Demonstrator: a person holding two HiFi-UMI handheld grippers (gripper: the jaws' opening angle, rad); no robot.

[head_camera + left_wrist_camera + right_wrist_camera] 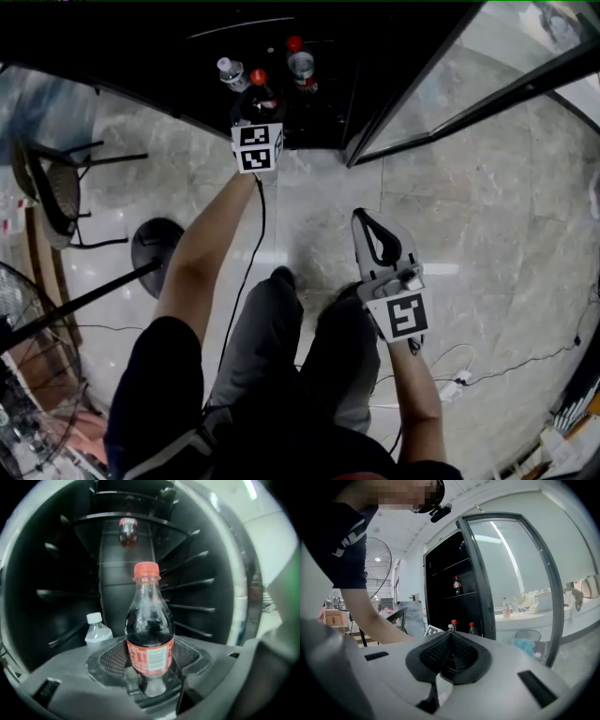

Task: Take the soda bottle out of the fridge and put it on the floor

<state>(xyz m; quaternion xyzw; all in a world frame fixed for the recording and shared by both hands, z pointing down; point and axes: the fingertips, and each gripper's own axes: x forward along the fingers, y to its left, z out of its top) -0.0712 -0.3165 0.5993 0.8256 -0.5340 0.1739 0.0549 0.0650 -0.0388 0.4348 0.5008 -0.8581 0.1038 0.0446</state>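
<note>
One soda bottle [149, 634] stands clamped in the left gripper [149, 667] inside the dark fridge [70, 573], near a water bottle [97, 631]; the right gripper [449, 637] is closed, empty.

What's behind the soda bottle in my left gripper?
A white-capped water bottle stands behind-left, and another cola bottle sits on an upper shelf. The soda bottle hides whatever is directly behind it.

No word or number could be read. The soda bottle [149, 630] carried a red label [139, 657] with large white letters, too blurred to make out, beside a white panel of illegible fine print. Both marker cubes [257, 147] [403, 315] bore only black-and-white square patterns.
</note>
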